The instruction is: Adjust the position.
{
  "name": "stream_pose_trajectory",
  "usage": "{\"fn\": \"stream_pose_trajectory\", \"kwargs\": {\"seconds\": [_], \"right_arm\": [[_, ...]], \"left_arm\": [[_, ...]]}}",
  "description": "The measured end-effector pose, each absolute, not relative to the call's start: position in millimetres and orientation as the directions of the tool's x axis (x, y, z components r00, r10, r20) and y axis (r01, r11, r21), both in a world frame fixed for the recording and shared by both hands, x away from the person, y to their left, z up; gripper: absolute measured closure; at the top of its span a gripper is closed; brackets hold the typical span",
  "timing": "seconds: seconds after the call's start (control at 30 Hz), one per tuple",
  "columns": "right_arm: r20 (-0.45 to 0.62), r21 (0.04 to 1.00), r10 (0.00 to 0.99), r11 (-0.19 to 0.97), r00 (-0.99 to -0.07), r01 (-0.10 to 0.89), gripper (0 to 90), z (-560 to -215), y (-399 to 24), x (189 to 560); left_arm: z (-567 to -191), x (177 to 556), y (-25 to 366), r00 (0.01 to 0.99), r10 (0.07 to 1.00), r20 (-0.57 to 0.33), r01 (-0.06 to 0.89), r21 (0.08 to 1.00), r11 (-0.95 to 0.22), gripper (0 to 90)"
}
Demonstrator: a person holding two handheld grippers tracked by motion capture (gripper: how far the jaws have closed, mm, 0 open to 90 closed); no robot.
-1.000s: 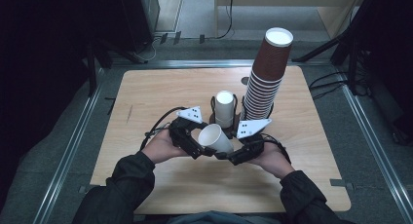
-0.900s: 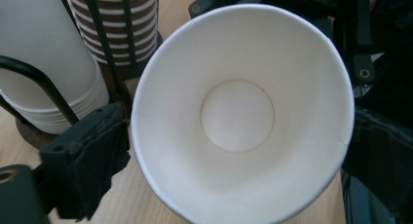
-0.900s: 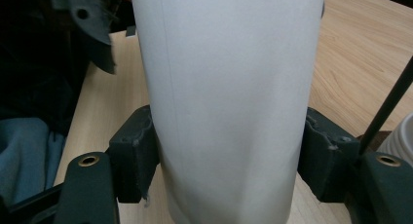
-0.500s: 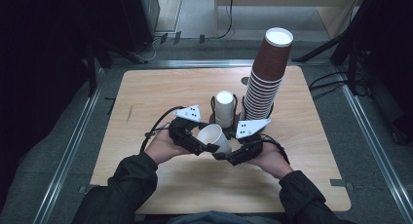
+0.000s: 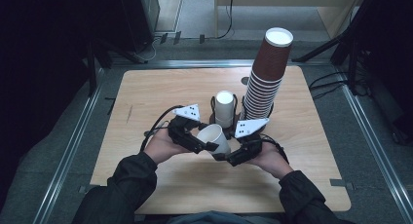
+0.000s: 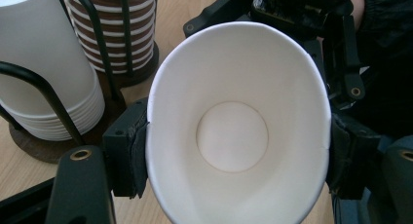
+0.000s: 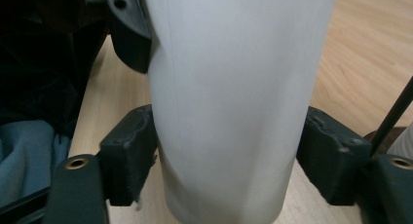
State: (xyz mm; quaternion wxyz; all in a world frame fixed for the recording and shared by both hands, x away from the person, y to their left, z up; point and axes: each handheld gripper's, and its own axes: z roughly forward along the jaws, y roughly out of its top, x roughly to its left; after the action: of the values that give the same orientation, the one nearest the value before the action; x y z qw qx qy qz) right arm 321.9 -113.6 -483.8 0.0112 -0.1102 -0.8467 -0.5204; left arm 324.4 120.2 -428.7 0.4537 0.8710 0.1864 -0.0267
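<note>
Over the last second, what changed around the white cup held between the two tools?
The left tool has just been closing and now squeezes the white cup at its rim, which is pressed oval. The right tool has just been opening; a gap shows at one pad, though the cup sits between its jaws. Both hands, the brown cup stack and the white stack stayed put.

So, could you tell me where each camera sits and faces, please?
High view: above the person's side, facing forward, down at the table; forearms, hands show.
Left gripper view: on the left gripper, looking into the white cup; its jaws have just been closing, squeezing the rim.
Right gripper view: on the right gripper, facing its wall between its jaws, which have just been opening.
Shared: the cup.
</note>
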Motion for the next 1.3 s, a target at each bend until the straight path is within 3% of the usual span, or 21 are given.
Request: {"fn": "stream_pose_trajectory", "kwargs": {"seconds": [0.07,0.53,1.3], "right_arm": [[0.181,0.858,0.176,0.452,-0.968,0.243,22.6,-484.8,-112.8,322.6],[0.142,0.845,0.233,0.478,-0.962,0.241,20.7,-485.1,-120.8,326.1],[0.127,0.818,0.367,0.486,-0.922,0.306,19.5,-480.1,-136.9,320.9]], "left_arm": [[-428.6,325.4,121.4,0.927,0.305,-0.218,0.354,0.779,-0.517,25.8],[-426.0,328.8,131.4,0.919,0.341,-0.200,0.363,0.768,-0.528,25.8],[-431.4,331.8,133.3,0.914,0.390,-0.113,0.357,0.682,-0.639,25.7]]}}
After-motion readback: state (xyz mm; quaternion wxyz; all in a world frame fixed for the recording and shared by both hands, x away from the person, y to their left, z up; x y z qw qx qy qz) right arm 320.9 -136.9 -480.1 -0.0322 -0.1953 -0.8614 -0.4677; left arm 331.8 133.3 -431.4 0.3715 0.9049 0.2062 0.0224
